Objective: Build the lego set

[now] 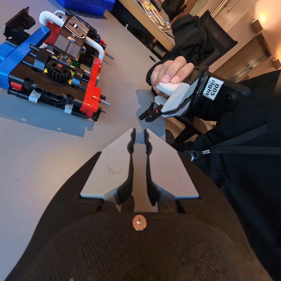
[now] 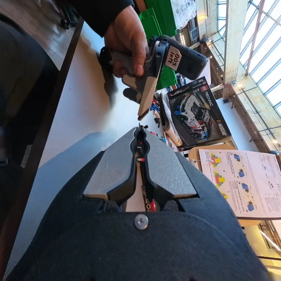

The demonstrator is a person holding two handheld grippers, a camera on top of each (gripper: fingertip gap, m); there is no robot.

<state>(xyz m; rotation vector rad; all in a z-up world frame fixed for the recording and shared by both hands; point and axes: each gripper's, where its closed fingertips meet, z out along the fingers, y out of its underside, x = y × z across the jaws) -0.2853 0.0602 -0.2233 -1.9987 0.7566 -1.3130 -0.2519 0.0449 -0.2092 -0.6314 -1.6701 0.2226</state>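
The partly built lego car [image 1: 53, 68], in black, red and blue with white arches and a black gear, lies on the grey table [image 1: 45, 152] at the upper left. My left gripper [image 1: 139, 130] hovers near the table's edge, its jaws a narrow gap apart and empty. My right gripper [image 1: 162, 112] is just beyond it, shut on a small black lego assembly [image 1: 148, 113] with a red pin. In the right wrist view my right gripper [image 2: 140, 130] pinches that assembly [image 2: 139, 134], with the left gripper [image 2: 140, 117] just ahead of its tips.
A blue bin [image 1: 88, 6] stands behind the car. The right wrist view shows the lego set box [image 2: 197, 114], a booklet and loose pieces [image 2: 155, 106] beside it, green bins [image 2: 159, 30], and a printed sheet [image 2: 243, 182] on a wooden board. The table edge [image 1: 165, 130] is close by. The tips of one gripper are about 5 centimeters away from the tips of the other.
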